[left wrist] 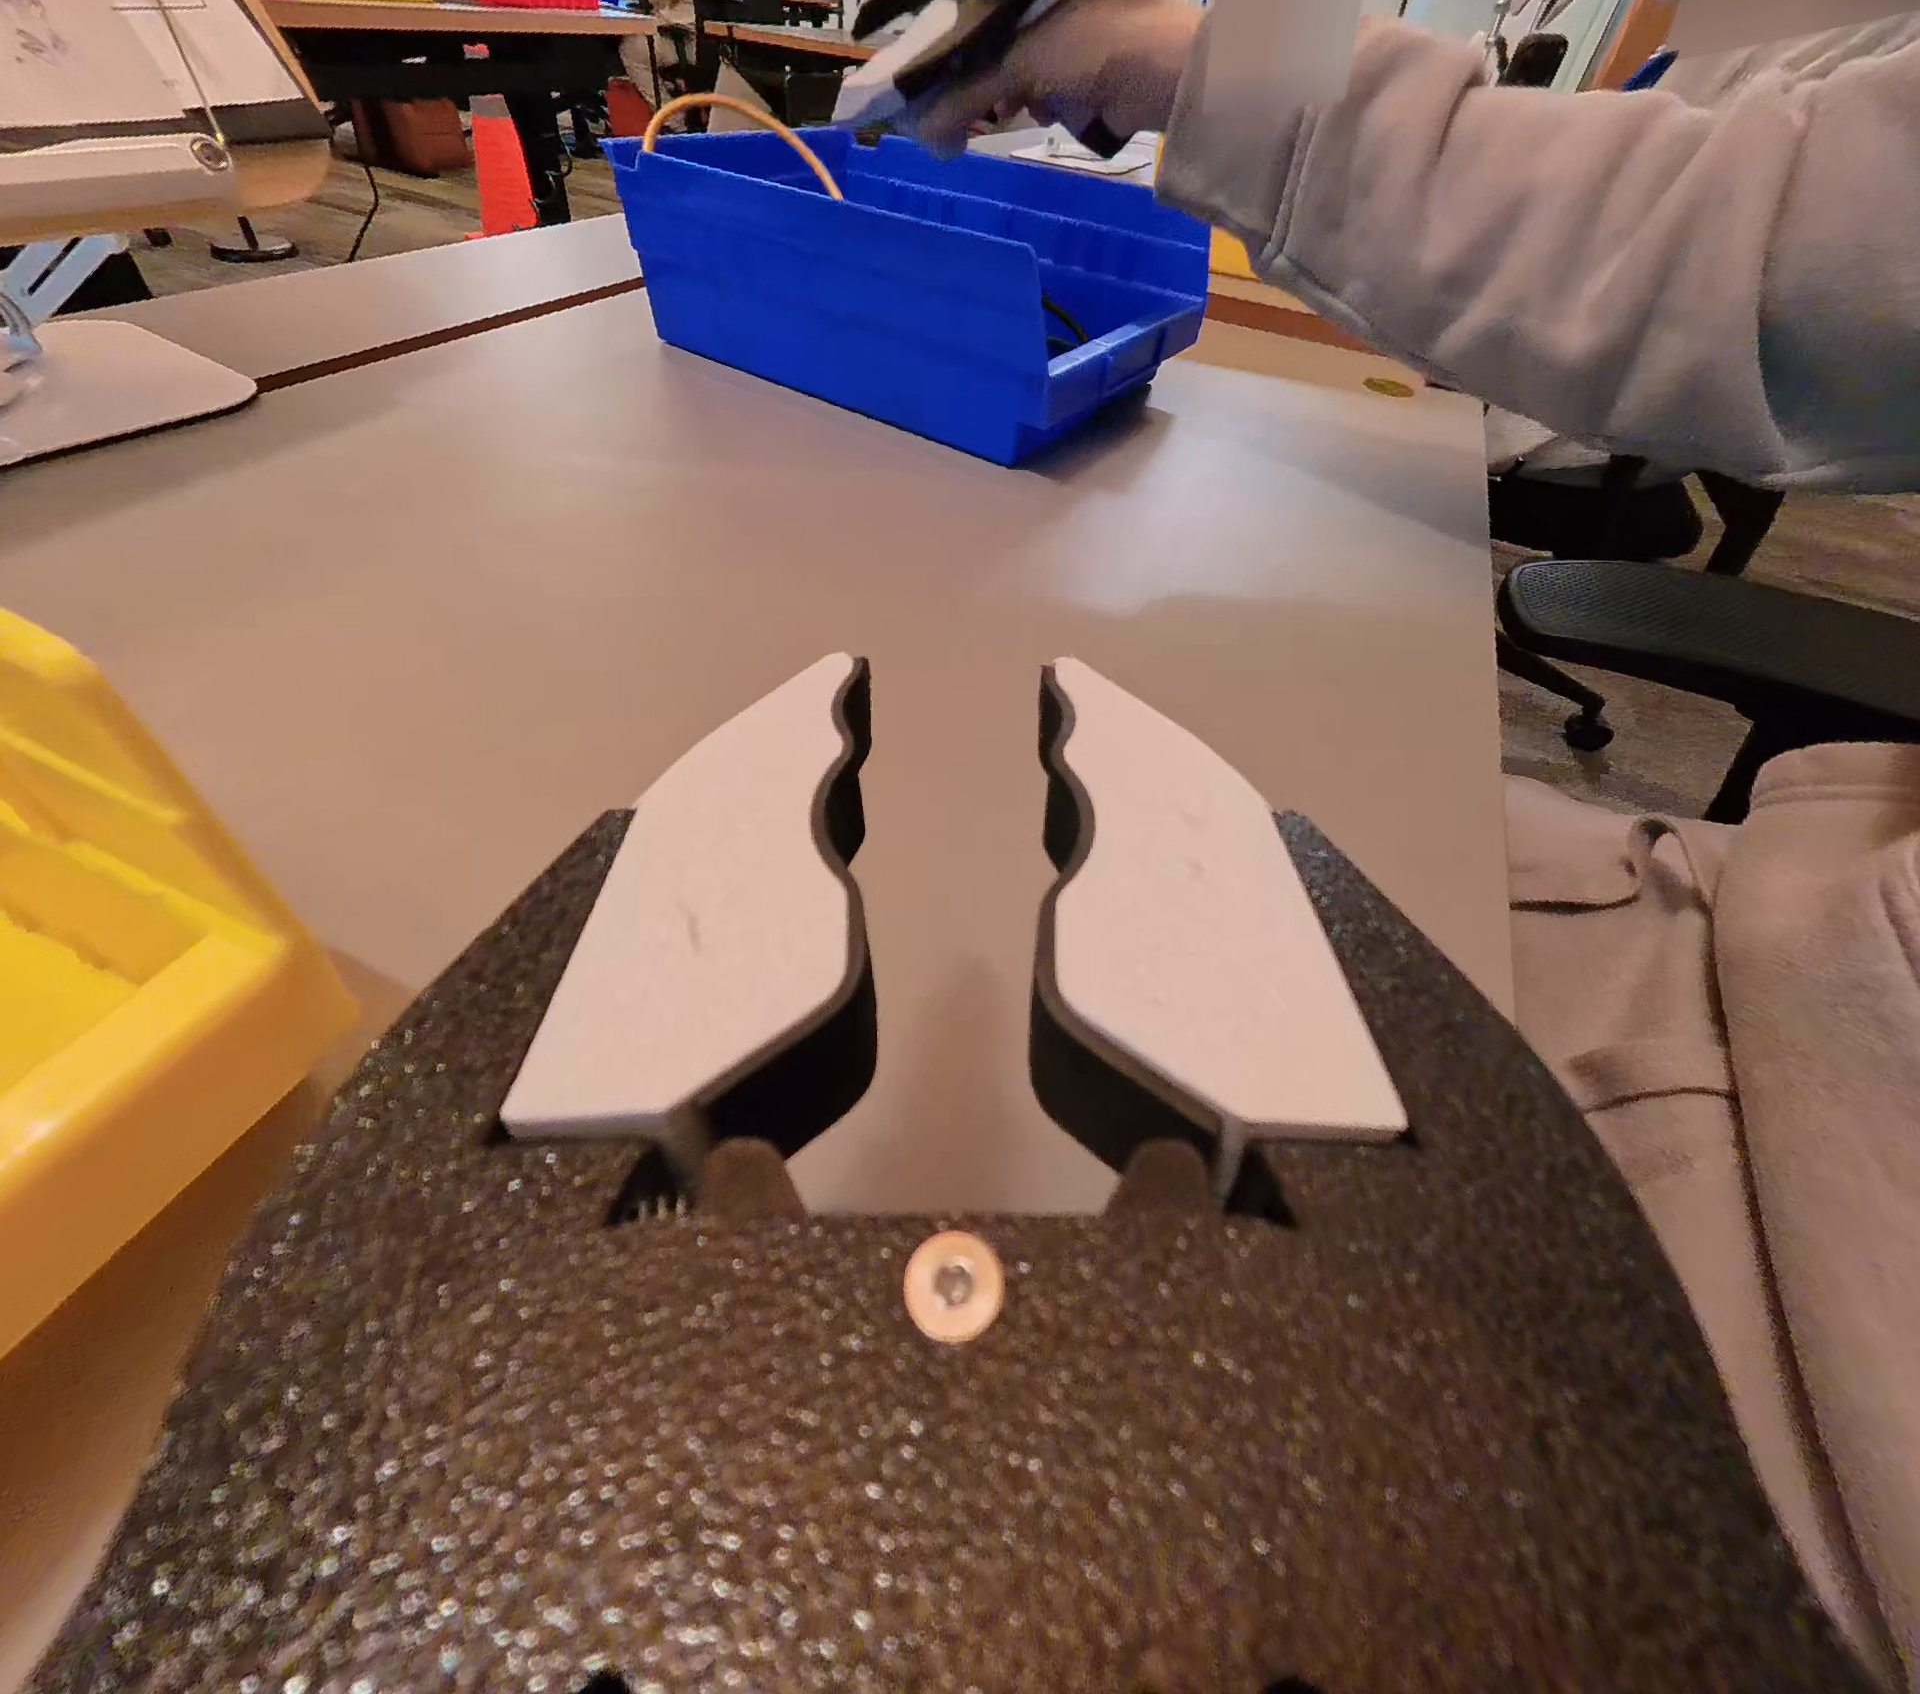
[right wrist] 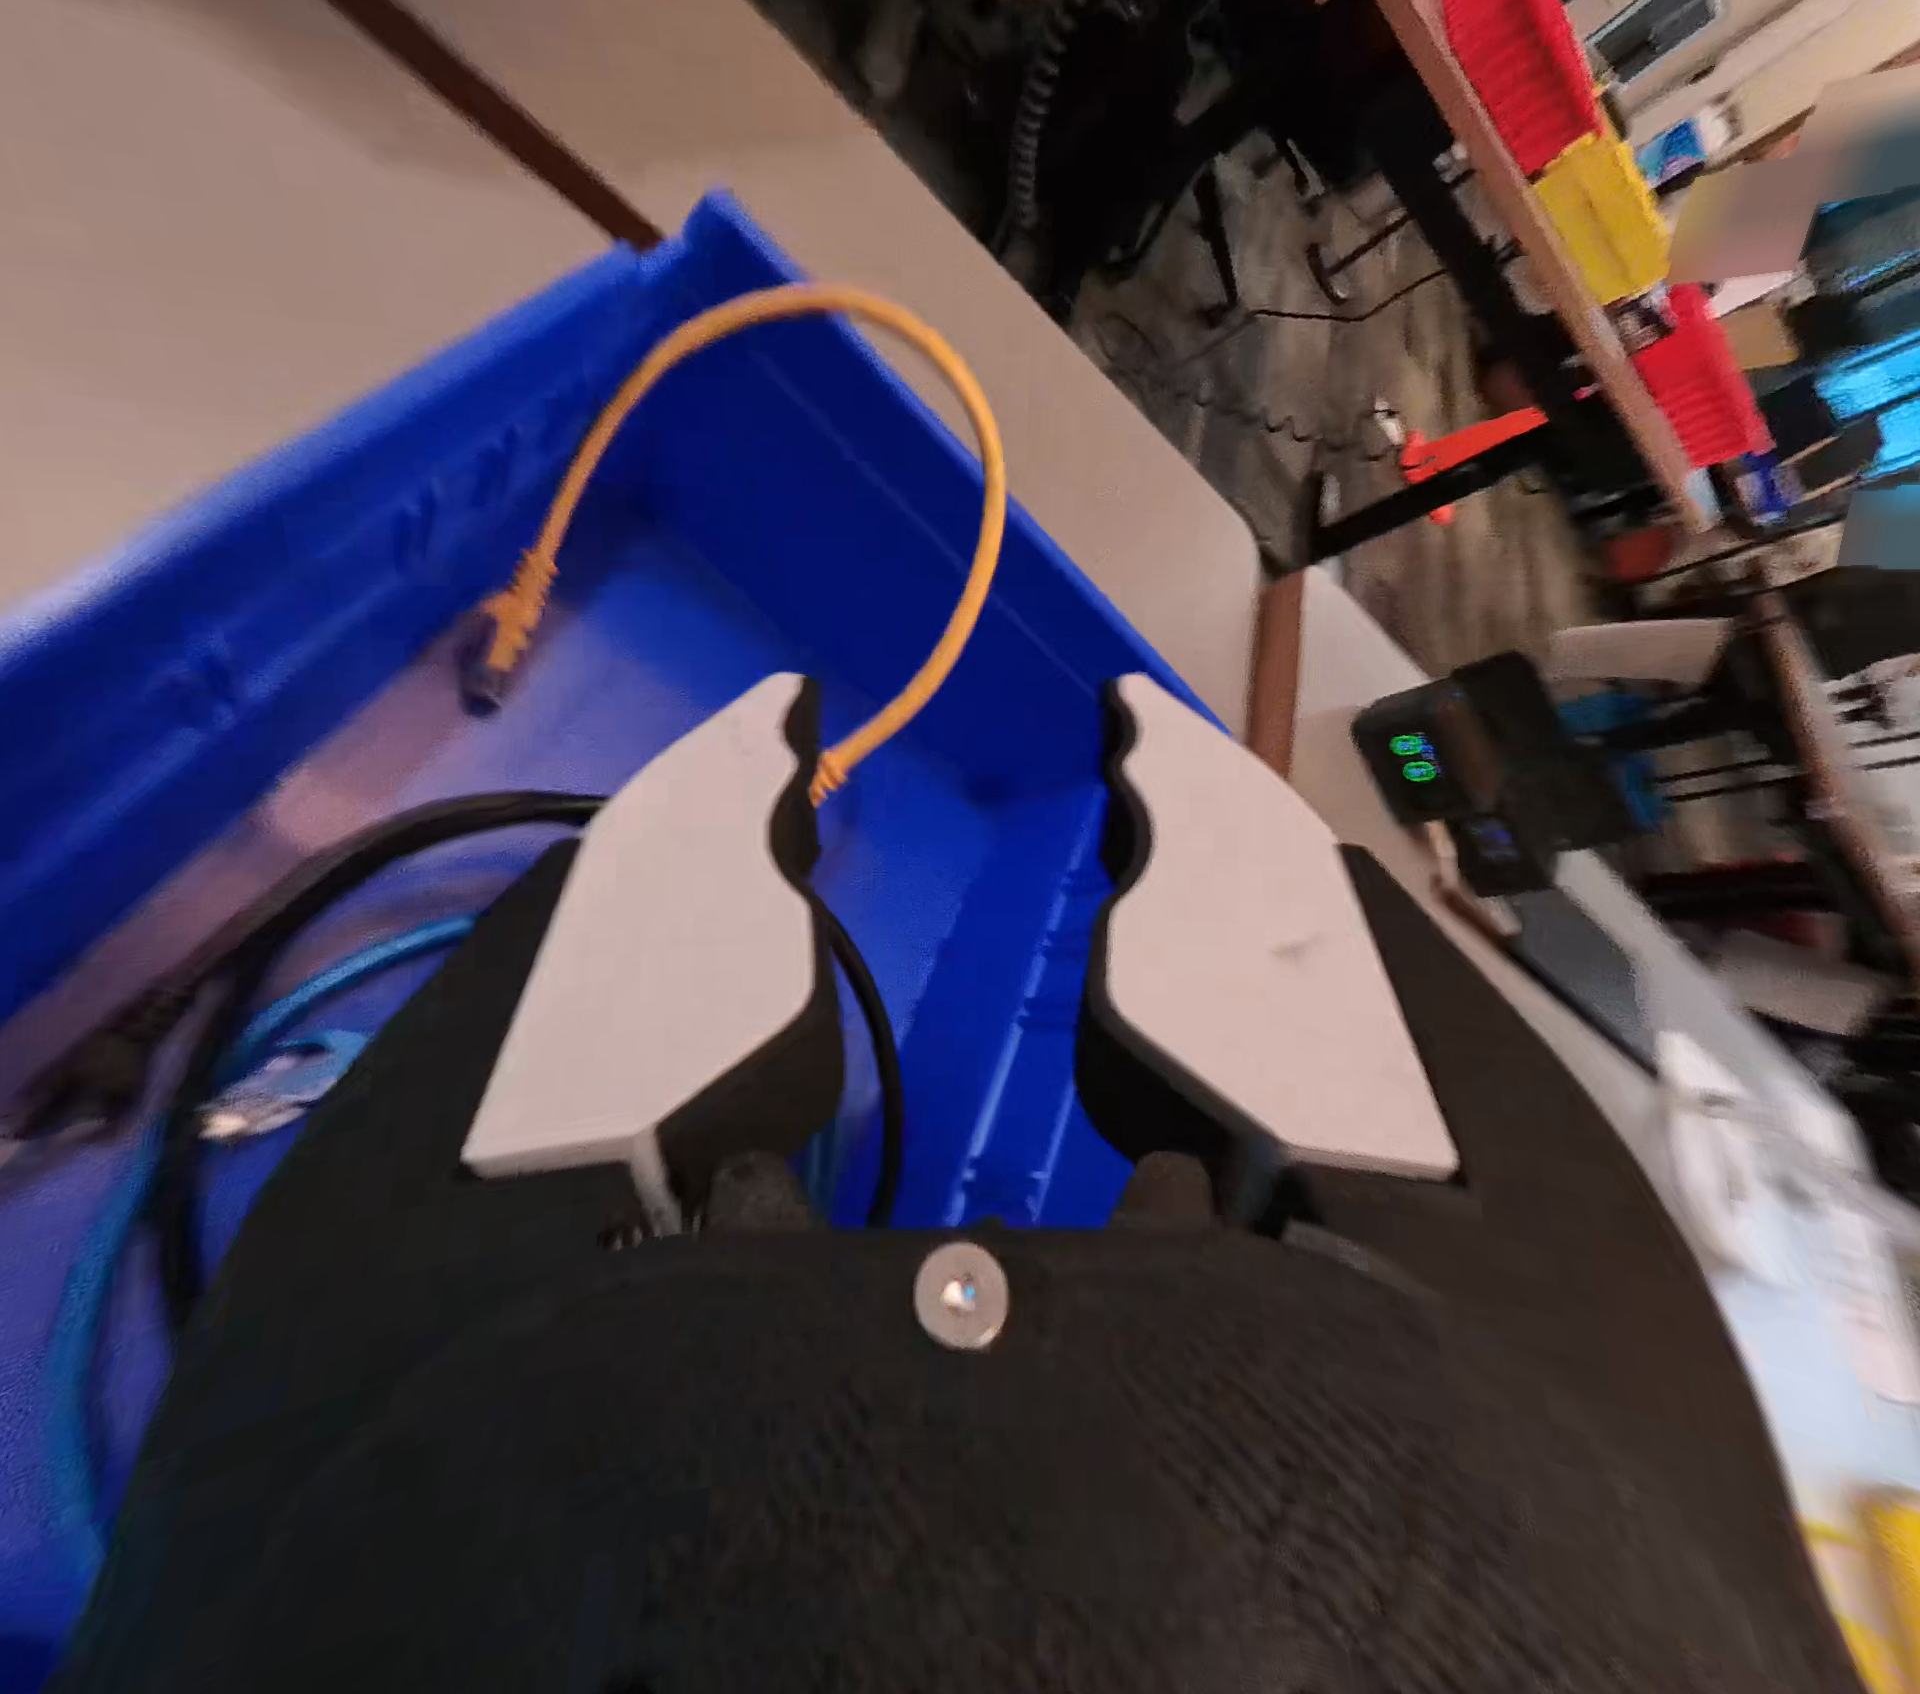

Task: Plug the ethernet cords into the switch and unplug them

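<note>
The left tool [left wrist: 954, 688] is being held low over the grey worktop [left wrist: 623, 564], its two grey fingers [left wrist: 727, 896] spread apart with nothing between them; only bare worktop is being shown in the gap. A yellow bin [left wrist: 114, 1021] is being seen just beside it at the left edge.

Farther back on the worktop, a blue bin [left wrist: 883, 314] is being approached from above by the right tool [left wrist: 883, 106], which is being gripped by a hand [left wrist: 1081, 65] in a light grey sleeve [left wrist: 1507, 242]. A loop of yellow ethernet cord [left wrist: 727, 117] is being shown arching above the bin's rim.

In the right wrist view, the right tool [right wrist: 956, 709] is being held over the blue bin [right wrist: 312, 501], released, with its fingers [right wrist: 675, 917] wide apart and nothing being grasped. The yellow ethernet cord [right wrist: 935, 439] is being seen curving up in an arch inside the bin; one plug end [right wrist: 509, 616] is hanging near the bin's far wall, and the other end is disappearing behind the tip of the tool's left finger. Whether that finger is touching the cord cannot be told. A black cable [right wrist: 416, 823] and a blue cable [right wrist: 208, 1052] are lying coiled on the bin's floor, partly hidden by the tool. The switch cannot be made out in either view. The right wrist view is being blurred by motion.
</note>
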Tool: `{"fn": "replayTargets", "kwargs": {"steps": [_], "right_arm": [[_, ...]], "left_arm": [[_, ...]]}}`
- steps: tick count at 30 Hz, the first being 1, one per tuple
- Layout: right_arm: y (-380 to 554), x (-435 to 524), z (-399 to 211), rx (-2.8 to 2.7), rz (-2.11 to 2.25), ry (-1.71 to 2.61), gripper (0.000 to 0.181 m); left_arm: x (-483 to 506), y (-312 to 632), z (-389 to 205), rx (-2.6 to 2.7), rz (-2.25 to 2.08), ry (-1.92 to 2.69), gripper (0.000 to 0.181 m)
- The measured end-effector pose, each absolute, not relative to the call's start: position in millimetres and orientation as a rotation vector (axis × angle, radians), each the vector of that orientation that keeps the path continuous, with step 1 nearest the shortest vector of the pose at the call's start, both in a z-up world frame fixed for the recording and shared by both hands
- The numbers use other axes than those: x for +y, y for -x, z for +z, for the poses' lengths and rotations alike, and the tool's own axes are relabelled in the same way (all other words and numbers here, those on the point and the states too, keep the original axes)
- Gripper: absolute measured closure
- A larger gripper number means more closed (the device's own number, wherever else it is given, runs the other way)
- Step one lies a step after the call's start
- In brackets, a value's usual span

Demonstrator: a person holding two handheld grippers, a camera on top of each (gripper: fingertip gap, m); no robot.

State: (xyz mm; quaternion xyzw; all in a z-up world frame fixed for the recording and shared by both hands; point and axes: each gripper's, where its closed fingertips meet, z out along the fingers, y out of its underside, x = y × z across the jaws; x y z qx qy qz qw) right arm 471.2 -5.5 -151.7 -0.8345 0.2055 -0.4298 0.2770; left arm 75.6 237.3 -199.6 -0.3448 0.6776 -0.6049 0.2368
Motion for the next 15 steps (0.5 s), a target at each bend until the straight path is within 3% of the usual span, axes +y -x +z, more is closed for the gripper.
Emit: {"fn": "replayTargets", "kwargs": {"steps": [3, 8, 15], "right_arm": [[-453, -10, -120, 0.706, -0.878, 2.014, 0.101], [-394, -53, -101, 0.832, -0.712, 1.753, 0.096], [-335, -113, -152, 1.042, -0.796, 1.669, 0.089]], "left_arm": [[234, -76, -199, 1.862, -1.641, 0.942, 0.150], [225, -92, -201, 1.851, -1.542, 1.025, 0.146], [176, -171, -196, 1.850, -1.294, 1.284, 0.126]]}}
